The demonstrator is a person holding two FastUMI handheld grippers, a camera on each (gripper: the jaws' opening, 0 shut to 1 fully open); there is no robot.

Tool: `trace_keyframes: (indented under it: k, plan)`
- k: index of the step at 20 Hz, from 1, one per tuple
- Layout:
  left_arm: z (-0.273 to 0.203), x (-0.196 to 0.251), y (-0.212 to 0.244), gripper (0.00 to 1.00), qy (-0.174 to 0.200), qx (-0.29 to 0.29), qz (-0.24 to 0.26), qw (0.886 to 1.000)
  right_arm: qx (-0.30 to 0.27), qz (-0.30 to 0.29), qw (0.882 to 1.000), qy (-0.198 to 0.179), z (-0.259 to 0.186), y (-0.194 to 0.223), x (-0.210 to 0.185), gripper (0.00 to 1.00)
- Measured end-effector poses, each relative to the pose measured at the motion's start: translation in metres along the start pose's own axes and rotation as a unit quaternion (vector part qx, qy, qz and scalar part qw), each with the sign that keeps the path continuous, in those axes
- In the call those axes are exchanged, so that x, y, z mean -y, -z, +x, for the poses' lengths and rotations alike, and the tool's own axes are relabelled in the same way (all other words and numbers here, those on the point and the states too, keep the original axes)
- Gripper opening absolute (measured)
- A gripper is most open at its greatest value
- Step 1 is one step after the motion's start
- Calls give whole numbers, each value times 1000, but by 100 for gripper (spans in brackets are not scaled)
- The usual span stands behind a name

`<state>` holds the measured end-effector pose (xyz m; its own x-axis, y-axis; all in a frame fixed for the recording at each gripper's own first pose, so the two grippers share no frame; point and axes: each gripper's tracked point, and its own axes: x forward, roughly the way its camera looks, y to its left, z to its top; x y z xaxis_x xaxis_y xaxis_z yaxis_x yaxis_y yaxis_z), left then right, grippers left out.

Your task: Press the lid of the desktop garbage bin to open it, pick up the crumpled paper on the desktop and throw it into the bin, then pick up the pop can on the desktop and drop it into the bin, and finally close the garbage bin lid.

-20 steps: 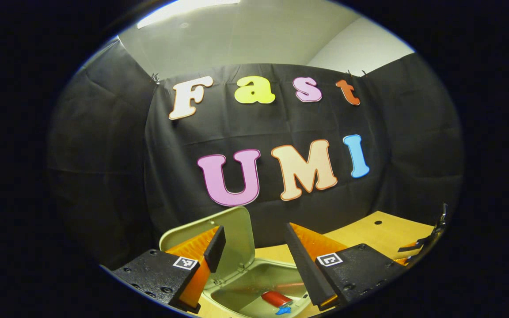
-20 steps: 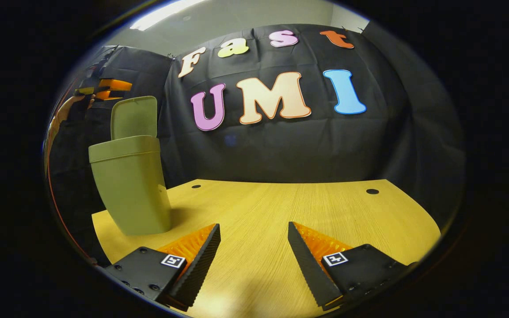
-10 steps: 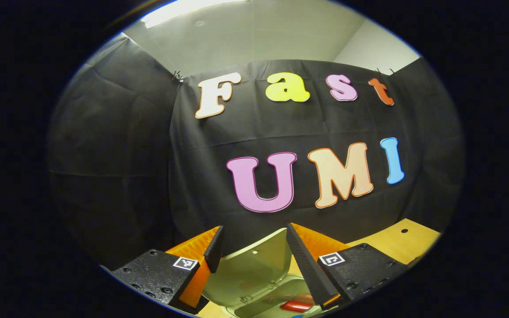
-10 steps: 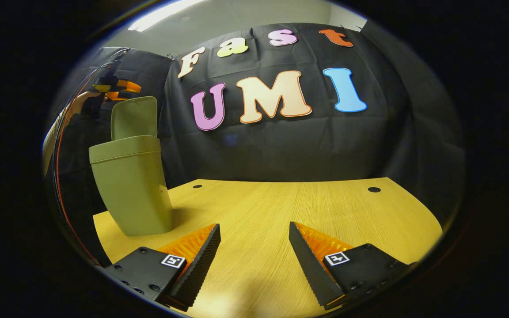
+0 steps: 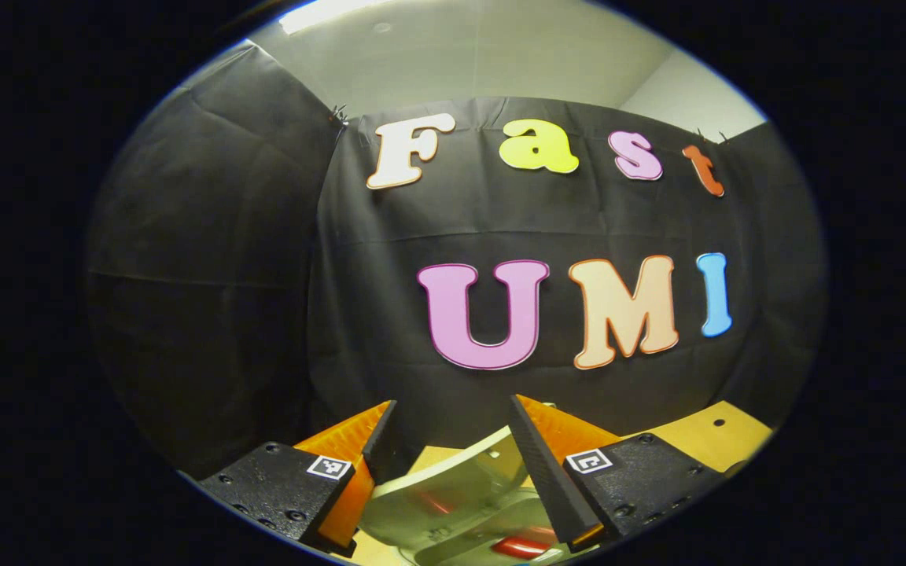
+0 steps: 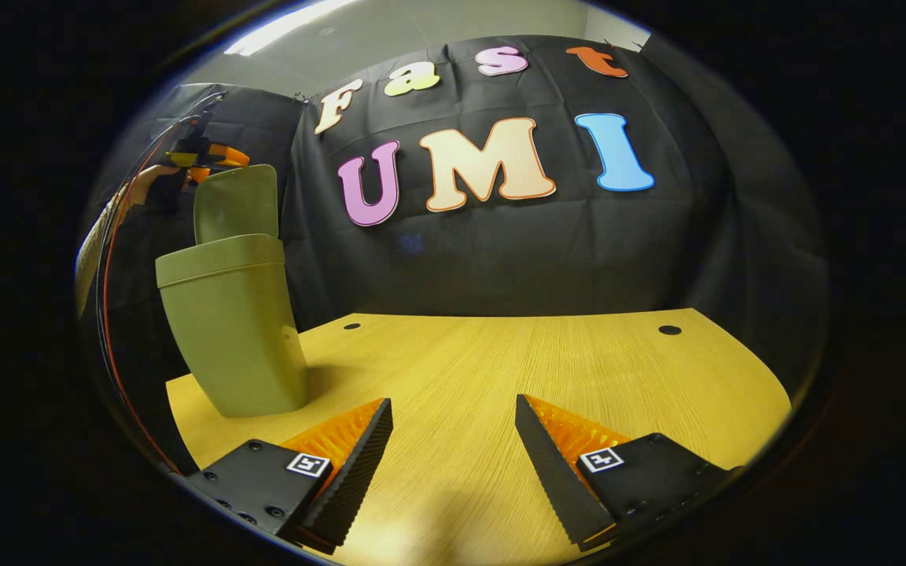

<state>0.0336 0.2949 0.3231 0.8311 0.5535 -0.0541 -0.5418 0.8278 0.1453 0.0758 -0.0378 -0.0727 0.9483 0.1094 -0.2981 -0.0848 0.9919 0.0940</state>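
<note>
Since half a second ago I see the lid [image 5: 453,483] tipped further down over the bin [image 6: 234,330], my left hand-held gripper [image 5: 451,428] behind it with fingers apart. The pop can [image 5: 517,545] lies inside the bin. My right hand-held gripper [image 6: 453,424] hangs spread and empty over the wooden tabletop [image 6: 516,369]. No readable labels. Black cloth walls the booth.
</note>
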Motion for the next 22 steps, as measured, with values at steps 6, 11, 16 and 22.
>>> trace_keyframes:
  k: [6, 11, 16, 22]
  plan:
    - [-42, 57, 49, 85, 79, -17, 32, 996, 5, 3, 1000, -4, -3, -3, -1, 99]
    - [-80, 108, 101, 85, 144, -26, 64, 987, 3, 11, 1000, 2, -5, -3, 5, 99]
    - [-84, 111, 125, 86, 153, -28, 81, 984, -1, 10, 1000, 3, -4, -1, 6, 99]
    - [-79, 110, 151, 86, 163, -65, 13, 984, -4, 6, 1000, 7, -4, 1, 9, 99]
